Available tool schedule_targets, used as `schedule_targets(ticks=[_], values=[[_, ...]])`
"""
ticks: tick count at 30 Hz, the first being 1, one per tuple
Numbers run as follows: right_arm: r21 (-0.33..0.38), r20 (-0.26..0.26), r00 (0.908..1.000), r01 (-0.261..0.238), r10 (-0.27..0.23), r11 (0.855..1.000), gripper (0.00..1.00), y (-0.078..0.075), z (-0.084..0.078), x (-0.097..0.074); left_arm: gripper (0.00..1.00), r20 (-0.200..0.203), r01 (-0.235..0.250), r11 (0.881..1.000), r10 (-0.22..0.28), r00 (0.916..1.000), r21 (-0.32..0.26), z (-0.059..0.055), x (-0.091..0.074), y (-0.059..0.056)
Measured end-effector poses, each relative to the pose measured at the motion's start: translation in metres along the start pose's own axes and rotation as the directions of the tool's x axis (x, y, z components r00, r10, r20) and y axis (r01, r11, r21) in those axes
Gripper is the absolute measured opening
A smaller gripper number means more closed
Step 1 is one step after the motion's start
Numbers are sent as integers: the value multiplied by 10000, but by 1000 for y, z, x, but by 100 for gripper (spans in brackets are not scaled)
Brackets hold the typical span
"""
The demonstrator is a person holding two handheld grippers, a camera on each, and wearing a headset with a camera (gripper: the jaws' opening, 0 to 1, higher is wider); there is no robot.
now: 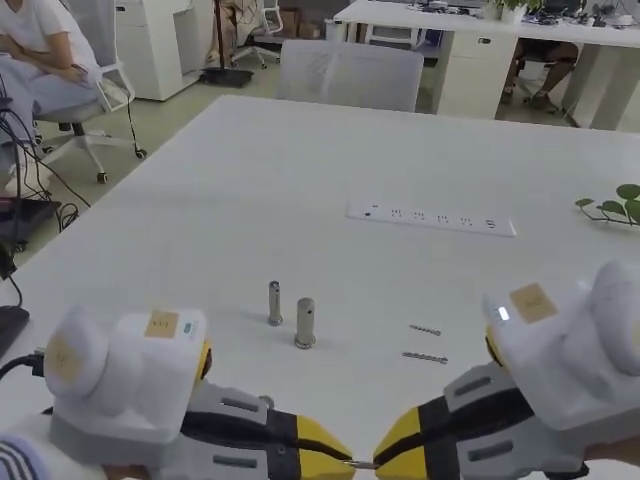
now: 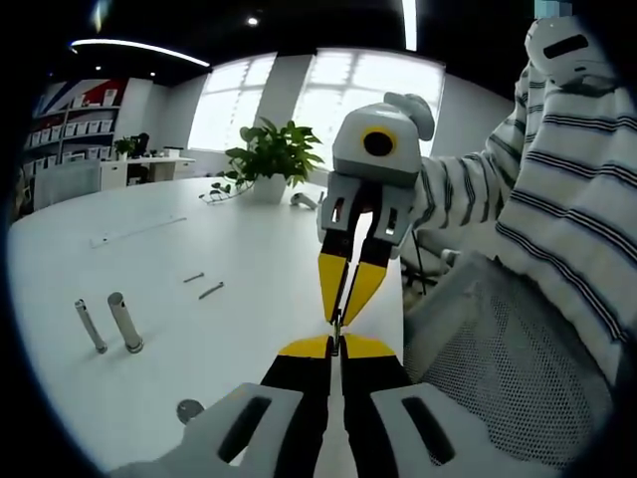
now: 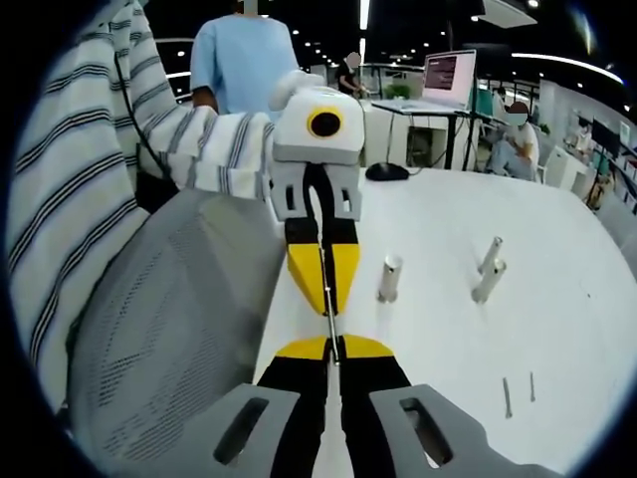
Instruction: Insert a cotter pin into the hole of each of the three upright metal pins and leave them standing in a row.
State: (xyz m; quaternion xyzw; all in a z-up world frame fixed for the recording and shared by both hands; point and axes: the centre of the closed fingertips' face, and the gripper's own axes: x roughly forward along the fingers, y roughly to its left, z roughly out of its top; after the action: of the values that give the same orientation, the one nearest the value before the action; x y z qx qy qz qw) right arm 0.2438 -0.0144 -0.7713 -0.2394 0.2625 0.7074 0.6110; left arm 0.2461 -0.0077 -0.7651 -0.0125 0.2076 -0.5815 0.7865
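Cotter pin [image 1: 358, 464] clamped by left hand-held gripper [image 2: 335, 344], right hand-held gripper [image 3: 333, 349], at table [image 1: 420, 140] edge.

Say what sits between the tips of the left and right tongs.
A thin metal cotter pin bridges the left tongs and right tongs, in both gripper views.

Big white table [image 1: 300, 170] runs across an open office, with a power strip [image 1: 430, 218] lying out toward its far side. A grey chair [image 1: 350, 72] sits tucked in at the far edge. Beyond it there's pale floor [image 1: 190, 115], white cabinets [image 1: 160, 40] and a white desk [image 1: 480, 20] far right. Far left, a person [image 1: 35, 45] sits in a wheeled chair [image 1: 105, 85], cables [image 1: 35, 170] trailing below. A plant [image 1: 615, 207] peeks in at the right edge. In the left gripper view, bright windows [image 2: 328, 90] glow behind the plant, and a strip light [image 2: 134, 48] curves overhead.
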Motion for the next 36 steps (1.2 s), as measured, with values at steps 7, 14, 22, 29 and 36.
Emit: schedule_targets(ticks=[7, 14, 22, 29, 36], values=[[97, -26, 10000, 2, -2, 10000, 3, 1, -1, 1, 2, -152, -159, 9999, 159, 9998, 4, -4, 0, 2], [143, 10, 10000, 47, -47, 9999, 3, 1, 0, 1, 7, -204, -145, 9998, 142, 9997, -119, -6, 0, 2], [190, 25, 10000, 83, -83, 9998, 3, 0, 1, 2, 10, -280, -271, 9995, 266, 9993, -174, -8, 0, 4], [243, 63, 9999, 113, -114, 9996, 3, -1, 2, 3, 15, -428, -388, 9990, 378, 9984, -238, -14, -4, 6], [364, 96, 9998, 189, -193, 9992, 3, -2, 3, 5, 19, -686, -463, 9974, 424, 9967, -560, -24, -10, 7]])
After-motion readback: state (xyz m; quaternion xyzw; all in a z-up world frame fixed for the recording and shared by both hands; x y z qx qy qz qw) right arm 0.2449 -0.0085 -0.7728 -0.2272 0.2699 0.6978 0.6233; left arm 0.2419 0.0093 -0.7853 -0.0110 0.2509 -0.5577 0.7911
